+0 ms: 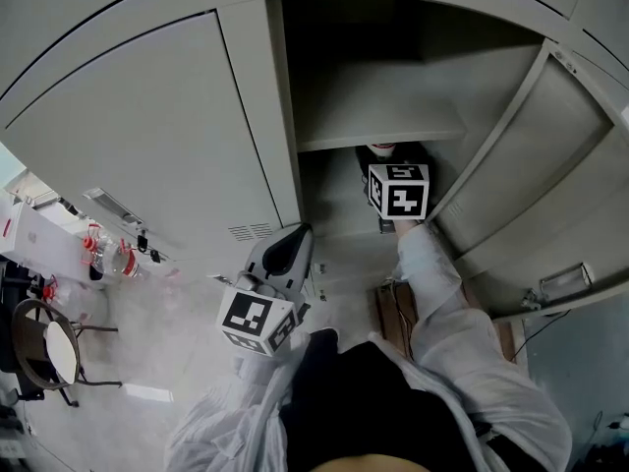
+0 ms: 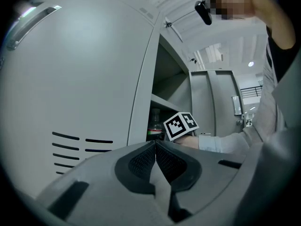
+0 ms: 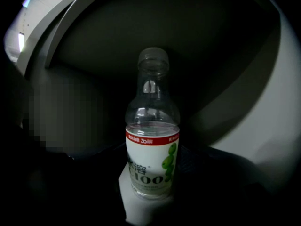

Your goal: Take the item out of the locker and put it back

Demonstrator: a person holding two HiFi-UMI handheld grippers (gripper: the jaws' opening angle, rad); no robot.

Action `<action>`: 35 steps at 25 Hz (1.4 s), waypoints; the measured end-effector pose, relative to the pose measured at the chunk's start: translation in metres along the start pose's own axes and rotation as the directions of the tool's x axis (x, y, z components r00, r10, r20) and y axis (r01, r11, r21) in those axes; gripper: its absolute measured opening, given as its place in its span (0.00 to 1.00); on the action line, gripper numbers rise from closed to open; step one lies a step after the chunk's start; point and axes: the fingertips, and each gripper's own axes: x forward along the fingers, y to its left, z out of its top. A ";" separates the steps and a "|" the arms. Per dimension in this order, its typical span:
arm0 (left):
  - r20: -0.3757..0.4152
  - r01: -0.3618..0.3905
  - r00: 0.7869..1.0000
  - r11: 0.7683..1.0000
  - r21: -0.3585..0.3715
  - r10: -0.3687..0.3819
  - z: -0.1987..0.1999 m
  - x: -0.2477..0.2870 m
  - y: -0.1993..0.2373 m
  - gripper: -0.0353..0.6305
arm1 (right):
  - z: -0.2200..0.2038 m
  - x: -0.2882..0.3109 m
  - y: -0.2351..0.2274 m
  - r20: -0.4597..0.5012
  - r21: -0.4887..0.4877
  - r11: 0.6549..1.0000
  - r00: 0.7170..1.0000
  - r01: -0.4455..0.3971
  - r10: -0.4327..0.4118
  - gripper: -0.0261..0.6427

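1. Bottle [image 3: 151, 145] stood upright inside the open locker [image 1: 324, 87], under its shelf [image 1: 383, 131].
2. Hazard: a weak or uneven bite on the smooth label could tip the bottle. A high lift could knock its neck against the shelf.
3. Right gripper [image 3: 151, 171] bracketed the labelled body, jaws close on both sides. Darkness hid whether the pads pressed.
4. Left gripper [image 2: 155, 147] was clenched and empty, outside by the closed door [image 2: 84, 79].

Clear plastic bottle [image 3: 152, 145], white label with red band, standing upright, inside open grey locker [image 1: 393, 87], under its shelf
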 end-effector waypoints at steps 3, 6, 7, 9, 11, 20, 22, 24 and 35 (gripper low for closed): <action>-0.001 -0.006 1.000 1.000 0.000 0.006 0.000 0.000 0.000 0.06 | 0.001 -0.001 0.009 -0.002 0.016 0.998 0.998 -0.058 0.058 0.50; -0.009 -0.009 1.000 1.000 0.002 0.009 -0.002 0.000 -0.001 0.06 | 0.004 -0.004 0.017 0.002 0.075 0.990 0.993 -0.119 0.119 0.50; -0.012 -0.010 1.000 1.000 0.003 0.010 -0.003 -0.001 -0.001 0.06 | 0.005 -0.006 0.019 0.005 0.095 0.986 0.991 -0.137 0.137 0.50; -0.010 -0.012 1.000 1.000 0.006 0.012 -0.002 -0.002 -0.002 0.06 | 0.007 -0.009 0.022 0.007 0.120 0.979 0.986 -0.165 0.165 0.50; -0.007 -0.016 1.000 1.000 0.008 0.016 -0.002 -0.003 -0.003 0.06 | 0.007 -0.012 0.025 0.002 0.137 0.972 0.981 -0.190 0.192 0.50; -0.001 -0.038 0.999 0.999 0.012 0.038 0.000 -0.012 -0.005 0.06 | 0.005 -0.031 0.056 0.012 0.456 0.802 0.904 -0.385 0.427 0.50; -0.001 -0.044 0.999 0.999 0.008 0.044 0.000 -0.014 -0.005 0.06 | 0.004 -0.035 0.063 0.020 0.506 0.757 0.883 -0.414 0.469 0.50; -0.004 -0.048 0.999 0.999 0.006 0.048 -0.001 -0.015 -0.006 0.06 | 0.000 -0.040 0.070 0.019 0.539 0.724 0.865 -0.431 0.501 0.50; -0.016 -0.078 0.997 0.997 -0.009 0.077 -0.009 -0.034 -0.008 0.06 | -0.013 -0.080 0.106 0.055 0.661 0.559 0.775 -0.501 0.630 0.50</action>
